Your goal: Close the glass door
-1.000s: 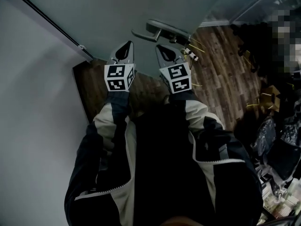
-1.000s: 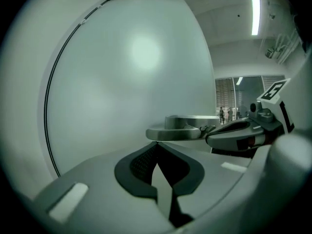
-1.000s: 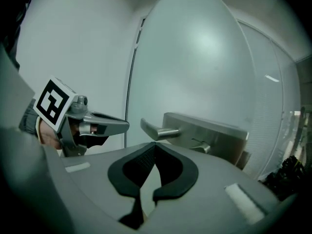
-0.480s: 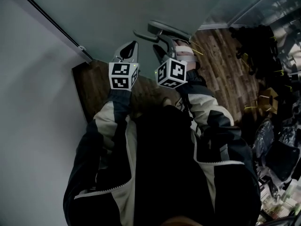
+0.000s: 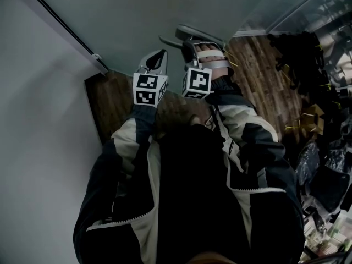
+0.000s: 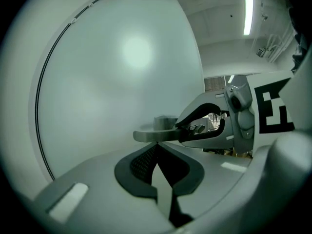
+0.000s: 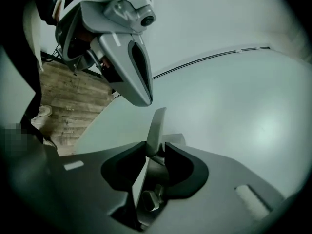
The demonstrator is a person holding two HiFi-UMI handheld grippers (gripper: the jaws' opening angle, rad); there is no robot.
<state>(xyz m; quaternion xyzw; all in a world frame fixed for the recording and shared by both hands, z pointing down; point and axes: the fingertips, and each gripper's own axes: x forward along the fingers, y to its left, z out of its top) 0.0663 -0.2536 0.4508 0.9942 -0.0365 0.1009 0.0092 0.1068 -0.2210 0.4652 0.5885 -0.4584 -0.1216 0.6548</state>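
At the top centre of the head view, the door handle (image 5: 199, 34) juts from the frosted glass door (image 5: 126, 15), which fills the upper part of the frame. Wooden floor (image 5: 258, 65) shows past the pane's right edge, so the door looks not yet shut to me.

Your right gripper (image 5: 193, 47) has the lever between its jaws. They are closing, and in the right gripper view the pads look to be meeting the lever's two sides. Your left gripper (image 5: 157, 59) sits just left of it with its jaws together on nothing, its tip close under the lever's free end.

What could go wrong:
- You move the door before the pads are seated — the smooth metal lever could slide out and the door stay where it is.
- You load the lever sideways, so it turns instead of carrying the door.
- The left tip could get caught between the lever and the glass, since it sits so close.
- Too fast a swing would bang the pane into its frame.

A dark seal strip (image 5: 60, 26) runs diagonally across the upper left, with a pale wall (image 5: 33, 147) below it. Dark clutter (image 5: 324, 164) crowds the floor along the right edge — watch your footing there.
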